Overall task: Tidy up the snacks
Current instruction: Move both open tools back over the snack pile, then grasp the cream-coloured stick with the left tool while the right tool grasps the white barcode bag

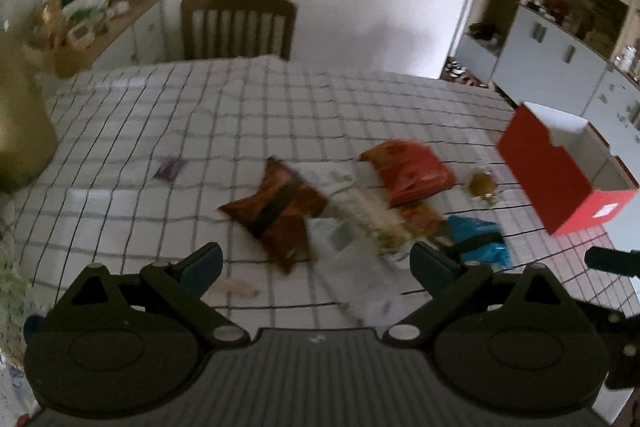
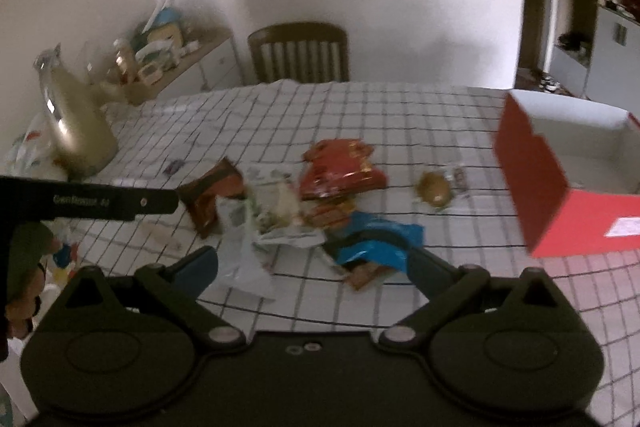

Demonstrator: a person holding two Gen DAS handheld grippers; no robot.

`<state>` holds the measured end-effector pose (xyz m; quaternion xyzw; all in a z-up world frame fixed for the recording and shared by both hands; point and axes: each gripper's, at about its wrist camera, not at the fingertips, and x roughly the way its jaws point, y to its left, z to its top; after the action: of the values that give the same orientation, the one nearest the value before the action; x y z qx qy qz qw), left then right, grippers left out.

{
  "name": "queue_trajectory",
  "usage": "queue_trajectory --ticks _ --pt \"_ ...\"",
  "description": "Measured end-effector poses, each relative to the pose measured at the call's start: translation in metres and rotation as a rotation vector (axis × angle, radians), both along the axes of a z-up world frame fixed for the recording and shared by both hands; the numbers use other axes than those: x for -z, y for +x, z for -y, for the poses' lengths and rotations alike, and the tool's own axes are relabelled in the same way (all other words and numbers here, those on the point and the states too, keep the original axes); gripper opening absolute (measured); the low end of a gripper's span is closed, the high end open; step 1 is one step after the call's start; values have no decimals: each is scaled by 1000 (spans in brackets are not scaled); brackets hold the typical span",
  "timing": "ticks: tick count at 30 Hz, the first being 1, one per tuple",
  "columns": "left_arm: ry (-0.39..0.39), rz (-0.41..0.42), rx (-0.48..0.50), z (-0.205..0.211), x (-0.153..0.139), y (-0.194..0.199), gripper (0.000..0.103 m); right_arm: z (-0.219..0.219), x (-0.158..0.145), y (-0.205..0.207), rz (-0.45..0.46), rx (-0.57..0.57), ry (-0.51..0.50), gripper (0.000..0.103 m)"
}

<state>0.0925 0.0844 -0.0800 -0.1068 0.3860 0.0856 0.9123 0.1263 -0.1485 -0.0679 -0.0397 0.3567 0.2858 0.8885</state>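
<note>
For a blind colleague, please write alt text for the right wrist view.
The open right gripper hovers over a checked tablecloth above a pile of snack packets: a blue packet nearest, a red packet and a brown packet behind. An open red box stands at right, a wooden chair beyond.

Brown bag (image 1: pixel 276 211): crumpled foil pouch, flat on the checked table (image 1: pixel 160 131), left end of the heap.
Red bag (image 1: pixel 412 171): glossy, flat, at the heap's far side.
Clear bag (image 1: pixel 368 215): pale contents, between brown and red bags.
Blue bag (image 2: pixel 376 239): nearest edge of the heap, partly over an orange pack (image 2: pixel 328 217).
Round snack (image 2: pixel 434 187): brown, clear-wrapped, apart, between heap and box.
Box (image 2: pixel 532 179): red outside, white inside, open, empty, right of the heap.
</note>
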Motion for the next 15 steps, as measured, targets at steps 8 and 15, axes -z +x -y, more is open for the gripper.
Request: queue_trajectory --ticks 8,15 --pt "-35 -65 -68 -37 31 -5 101 -46 25 10 -56 -22 -46 90" --pt "-115 -138 -184 -69 56 -3 98 -73 46 25 -136 -49 -56 82"
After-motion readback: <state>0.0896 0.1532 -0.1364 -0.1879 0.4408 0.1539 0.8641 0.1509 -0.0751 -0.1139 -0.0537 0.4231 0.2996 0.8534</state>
